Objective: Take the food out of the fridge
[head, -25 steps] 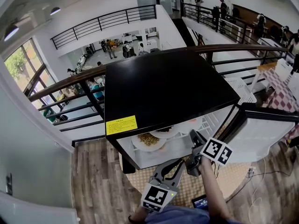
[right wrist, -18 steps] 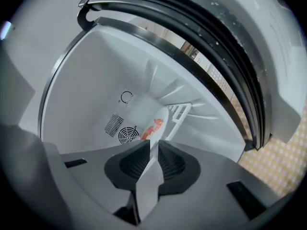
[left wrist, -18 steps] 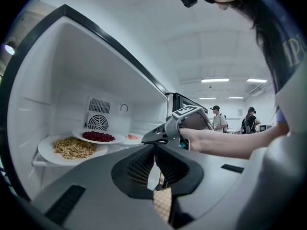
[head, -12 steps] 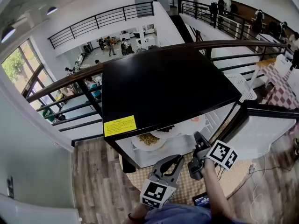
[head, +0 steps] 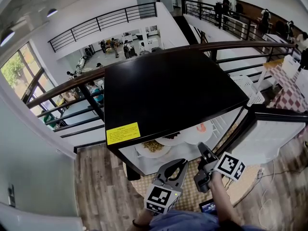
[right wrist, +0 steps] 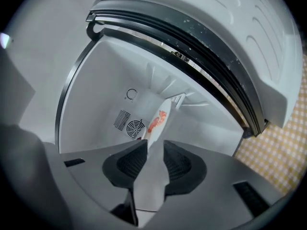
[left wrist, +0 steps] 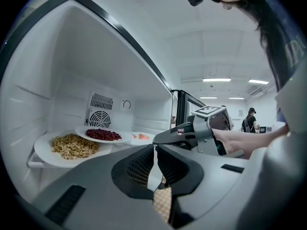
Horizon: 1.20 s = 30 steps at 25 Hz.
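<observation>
The open fridge holds three white plates on one shelf: brown grainy food, dark red food and orange food. My right gripper reaches to the shelf's right end. Its jaws are opening slightly, with the rim of the orange-food plate still pinched between the pads. My left gripper hangs just in front of the shelf, shut and empty. It touches no plate.
The fridge door stands open at the right. A checked mat lies on the wooden floor before the fridge. A dark railing runs behind it. A fan grille sits in the fridge's back wall.
My right gripper has drawn back a little from the shelf towards me, and the orange-food plate shows further out under the fridge top. The left gripper has stayed put.
</observation>
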Available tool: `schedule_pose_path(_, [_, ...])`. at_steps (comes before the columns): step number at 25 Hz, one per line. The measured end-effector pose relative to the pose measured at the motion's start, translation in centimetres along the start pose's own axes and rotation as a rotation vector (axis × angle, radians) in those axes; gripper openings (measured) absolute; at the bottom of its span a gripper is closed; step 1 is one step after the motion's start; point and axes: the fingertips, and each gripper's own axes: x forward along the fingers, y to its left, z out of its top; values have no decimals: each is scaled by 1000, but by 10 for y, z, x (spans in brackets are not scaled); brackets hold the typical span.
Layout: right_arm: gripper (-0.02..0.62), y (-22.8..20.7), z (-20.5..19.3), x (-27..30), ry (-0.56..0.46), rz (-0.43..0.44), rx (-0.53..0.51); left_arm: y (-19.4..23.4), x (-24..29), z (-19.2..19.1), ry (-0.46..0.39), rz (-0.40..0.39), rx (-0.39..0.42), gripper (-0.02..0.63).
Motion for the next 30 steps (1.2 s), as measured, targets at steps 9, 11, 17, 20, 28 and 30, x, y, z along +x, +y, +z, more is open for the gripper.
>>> schedule_pose_path(9, [120,-9,14,18,30,57,212,5,0,-5,9,7,2,32])
schedule_pose_path(11, [54,-9,16,19,27,42,202,5,0,-5,9,6,-5,32])
schedule_pose_path(17, [28,-8,26,6,-84,22,308,6,-1,-8,19,8,-17,32])
schedule_pose_path(20, [26,-8,35,-4,-152,-18,264,6,-2,-7,17,11,-18,32])
schedule_pose_path(28, [26,-9,34,-19,-210,-42,261,4,0,-9,18,6,-17,32])
schedule_pose_path(30, [26,-8,32,-21,-222,-57,237,5,0,-9,17,6,-19,32])
